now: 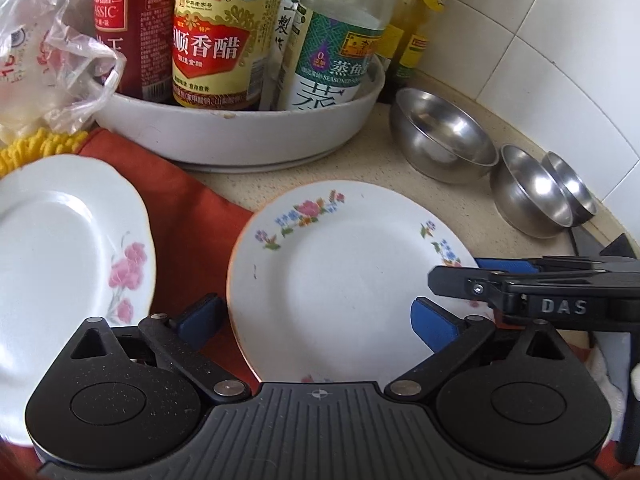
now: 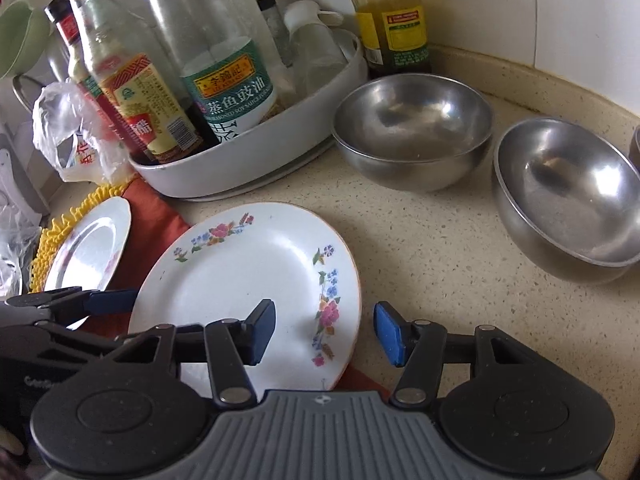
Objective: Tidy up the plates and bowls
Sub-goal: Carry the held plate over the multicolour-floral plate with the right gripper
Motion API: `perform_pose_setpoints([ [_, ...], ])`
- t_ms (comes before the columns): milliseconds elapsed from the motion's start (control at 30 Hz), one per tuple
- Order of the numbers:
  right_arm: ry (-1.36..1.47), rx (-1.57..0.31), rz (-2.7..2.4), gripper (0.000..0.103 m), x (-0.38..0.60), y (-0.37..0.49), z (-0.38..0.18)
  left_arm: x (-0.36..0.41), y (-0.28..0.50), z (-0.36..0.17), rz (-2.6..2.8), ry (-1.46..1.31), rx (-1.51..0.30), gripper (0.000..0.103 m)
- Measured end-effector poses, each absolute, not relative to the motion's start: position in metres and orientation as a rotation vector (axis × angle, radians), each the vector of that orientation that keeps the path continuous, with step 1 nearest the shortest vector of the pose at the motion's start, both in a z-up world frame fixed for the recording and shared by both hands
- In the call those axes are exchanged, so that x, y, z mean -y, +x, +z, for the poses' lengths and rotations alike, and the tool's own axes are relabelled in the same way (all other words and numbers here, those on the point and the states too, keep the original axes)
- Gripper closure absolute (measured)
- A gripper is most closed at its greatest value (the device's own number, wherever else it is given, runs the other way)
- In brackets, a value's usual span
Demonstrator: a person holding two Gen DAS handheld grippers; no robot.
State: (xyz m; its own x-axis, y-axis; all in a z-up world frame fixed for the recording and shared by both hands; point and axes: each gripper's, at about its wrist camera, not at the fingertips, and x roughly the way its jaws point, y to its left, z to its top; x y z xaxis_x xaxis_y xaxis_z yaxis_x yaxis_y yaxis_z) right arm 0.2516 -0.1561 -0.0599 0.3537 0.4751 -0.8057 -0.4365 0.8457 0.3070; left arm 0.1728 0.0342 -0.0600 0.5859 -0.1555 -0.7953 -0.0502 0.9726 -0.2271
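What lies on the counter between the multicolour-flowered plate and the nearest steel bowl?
Nothing: in the right wrist view, only bare speckled countertop separates the multicolour-flowered plate from the nearest steel bowl.

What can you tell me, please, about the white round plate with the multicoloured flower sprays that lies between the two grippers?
The white round plate with multicoloured flower sprays looks like glazed ceramic, with a thin orange-brown rim line and pink, blue and orange flowers around its border. It lies face up and empty. Its left and near edges rest on the rust-red cloth, the remainder over the speckled beige countertop. Both open grippers hover at its near edge; contact cannot be told.
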Motion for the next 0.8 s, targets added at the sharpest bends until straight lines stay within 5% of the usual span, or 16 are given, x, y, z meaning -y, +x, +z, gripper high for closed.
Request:
perform_pose_setpoints([
  [167,0.019,-1.030,0.592,0.059,0.154,0.240,-0.060,-0.026,0.169,-0.062,-0.058,-0.196,-0.929,0.003],
  [800,0.123,-0.967,0.564,0.059,0.170,0.229,-0.024,-0.020,0.152,-0.018,-0.045,-0.222,-0.817,0.004],
])
